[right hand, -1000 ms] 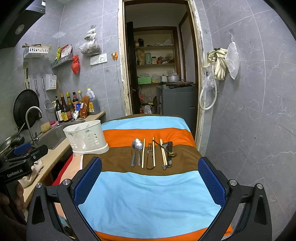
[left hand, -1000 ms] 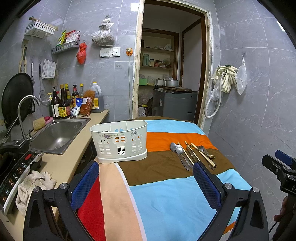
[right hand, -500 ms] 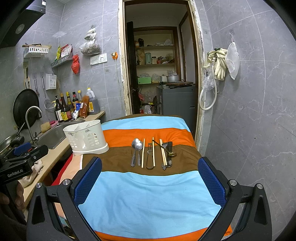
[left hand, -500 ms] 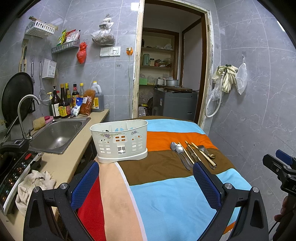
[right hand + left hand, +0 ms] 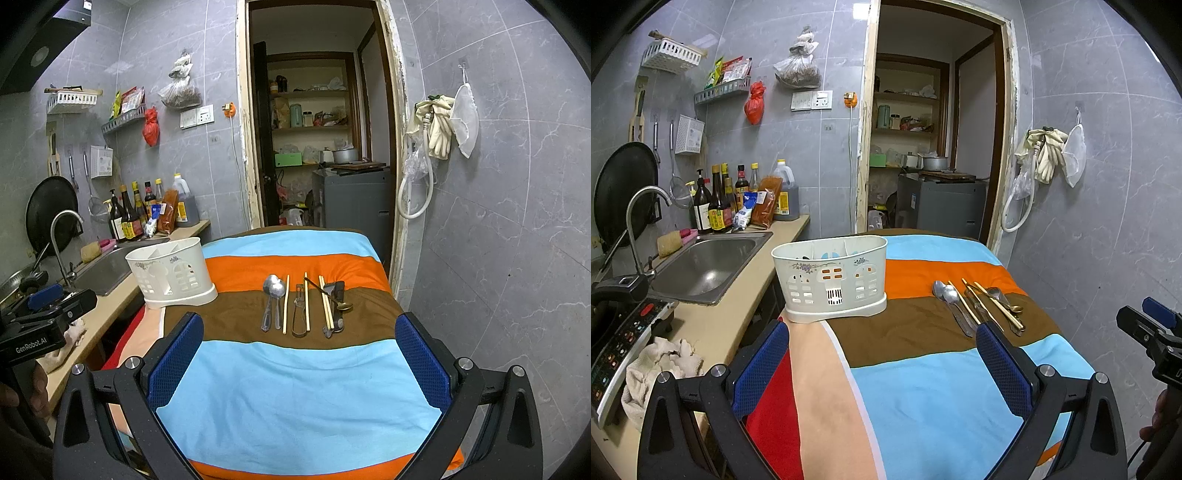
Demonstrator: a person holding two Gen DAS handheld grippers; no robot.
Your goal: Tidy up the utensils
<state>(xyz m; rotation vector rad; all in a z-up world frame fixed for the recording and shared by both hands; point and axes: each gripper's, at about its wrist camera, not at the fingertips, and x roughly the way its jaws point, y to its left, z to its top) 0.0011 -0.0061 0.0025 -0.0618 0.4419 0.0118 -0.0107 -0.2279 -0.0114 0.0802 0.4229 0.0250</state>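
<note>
Left of centre in the right wrist frame stood a white perforated plastic cutlery caddy (image 5: 171,275) on the striped cloth-covered table (image 5: 303,387); at centre, on the brown stripe, lay two steel spoons (image 5: 273,295), pale wooden chopsticks (image 5: 286,304) and a dark-handled knife (image 5: 338,299), side by side, untouched; along the bottom, left gripper (image 5: 879,360) and right gripper (image 5: 299,354) both held spread wide, gripping nothing, well short of the utensils.

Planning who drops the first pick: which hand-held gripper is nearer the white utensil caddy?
Left. The left hand-held gripper sits almost straight behind the white utensil caddy; the right hand-held gripper faces the utensil row, caddy off to its left.
</note>
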